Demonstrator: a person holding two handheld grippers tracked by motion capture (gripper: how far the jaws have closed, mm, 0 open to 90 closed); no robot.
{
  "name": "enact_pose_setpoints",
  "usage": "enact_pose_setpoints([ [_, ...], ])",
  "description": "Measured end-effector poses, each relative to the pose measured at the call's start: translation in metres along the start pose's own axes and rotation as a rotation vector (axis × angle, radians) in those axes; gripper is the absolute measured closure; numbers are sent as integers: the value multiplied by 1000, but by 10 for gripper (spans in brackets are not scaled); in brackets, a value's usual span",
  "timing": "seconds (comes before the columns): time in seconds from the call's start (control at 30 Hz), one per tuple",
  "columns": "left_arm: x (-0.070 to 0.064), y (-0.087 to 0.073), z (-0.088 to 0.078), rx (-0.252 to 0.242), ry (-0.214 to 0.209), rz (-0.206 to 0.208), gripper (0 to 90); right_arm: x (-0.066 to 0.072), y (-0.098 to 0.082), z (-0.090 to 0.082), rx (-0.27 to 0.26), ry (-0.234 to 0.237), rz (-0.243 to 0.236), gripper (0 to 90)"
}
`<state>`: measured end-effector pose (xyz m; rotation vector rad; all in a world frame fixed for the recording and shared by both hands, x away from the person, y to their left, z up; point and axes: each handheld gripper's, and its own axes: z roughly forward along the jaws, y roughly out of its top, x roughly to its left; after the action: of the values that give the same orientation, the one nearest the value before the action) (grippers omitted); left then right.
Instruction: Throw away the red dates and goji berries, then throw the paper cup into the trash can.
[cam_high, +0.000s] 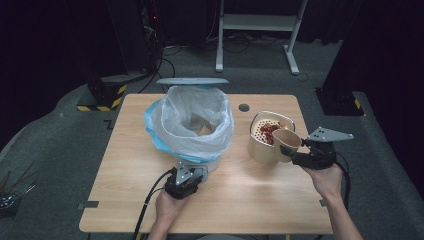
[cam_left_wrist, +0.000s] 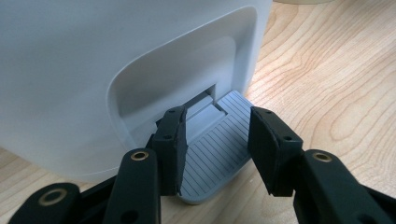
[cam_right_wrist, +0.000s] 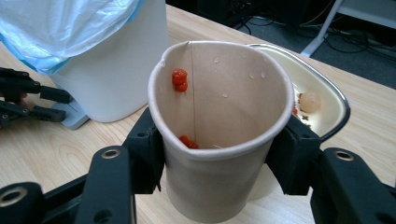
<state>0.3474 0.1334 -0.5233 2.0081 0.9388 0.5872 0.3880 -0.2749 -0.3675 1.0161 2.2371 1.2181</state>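
My right gripper has its jaws pressed against both sides of a brown paper cup, squeezing the rim slightly out of round. In the high view I see the cup tipped toward a cream strainer basket that holds red bits on its perforated floor. A few red bits cling to the cup's inner wall and more sit near its bottom, with water drops on the paper. Past the cup's rim, the right gripper view shows the basket's edge and a pale round piece inside it.

To the left stands a white pedal bin lined with a clear and blue bag, its lid standing open at the back. My left gripper is low at the bin's front: its jaws stand apart, one on each side over the grey ribbed pedal, not closed on it. Whether they press on it, I cannot tell. Everything rests on the light wooden table.
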Motion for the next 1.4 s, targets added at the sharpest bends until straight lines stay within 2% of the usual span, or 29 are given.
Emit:
enact_pose_setpoints([
  [0.13,0,0,0,-1,1,0,571,3,0,3,-10,11,-6,444],
  [0.53,0,0,0,-2,4,0,570,13,-2,14,-30,27,18,444],
  [0.63,0,0,0,-2,-6,-10,570,14,-2,17,-32,33,20,444],
  [0.97,0,0,0,-3,-3,-4,570,17,-2,21,-38,39,25,444],
  [1.4,0,0,0,-2,3,1,570,25,-2,35,-54,76,25,444],
])
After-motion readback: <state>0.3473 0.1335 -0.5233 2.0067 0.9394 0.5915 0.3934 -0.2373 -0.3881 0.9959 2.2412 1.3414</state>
